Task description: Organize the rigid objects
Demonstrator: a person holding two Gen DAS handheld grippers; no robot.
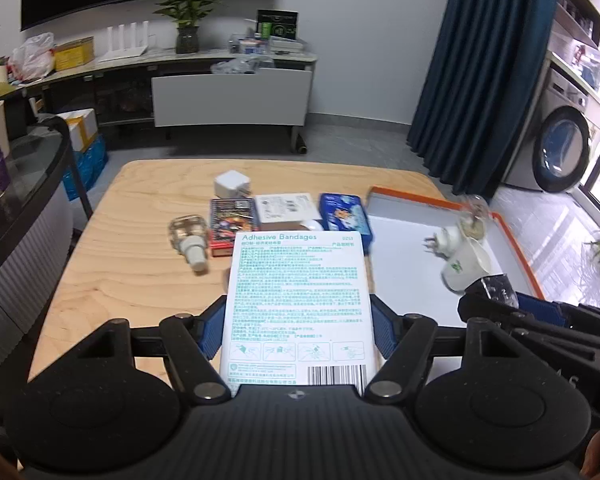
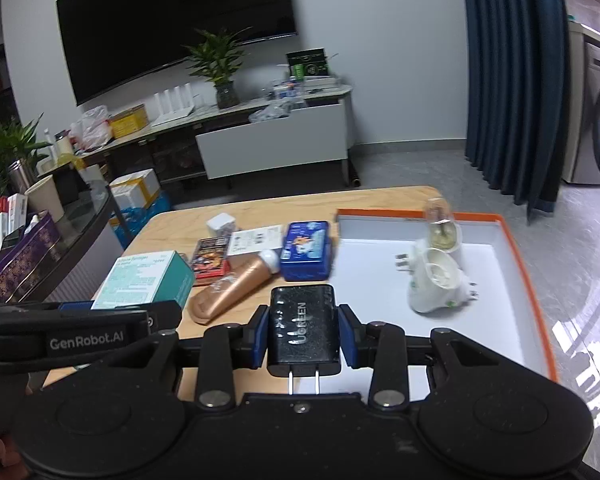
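- Left wrist view: the left gripper [image 1: 298,328] carries the Adhesive Bandages box [image 1: 298,300] above the wooden desk [image 1: 120,280], its jaws pinching the box's long side walls near the barcode end, printed face up.
- A card box like this is likely light and stiff but would dent under a hard squeeze; the flat side walls are the sound place to hold it.
- Behind it on the desk lie a small glass bottle [image 1: 188,240] on its side, a red card pack [image 1: 232,222], a white charger cube [image 1: 232,185] and a blue tin [image 1: 345,216].
- Right wrist view: the right gripper [image 2: 305,342] has its jaws pressed against the sides of a black UGREEN charger [image 2: 305,320], prongs pointing back toward the camera.
- Dense, hard and glossy under a film wrap, it may slip; the broad flat flanks suit the pads.
- Far right, the orange-rimmed white tray [image 2: 536,280] already holds white plug-in units [image 2: 436,276], one topped with a glass bottle.
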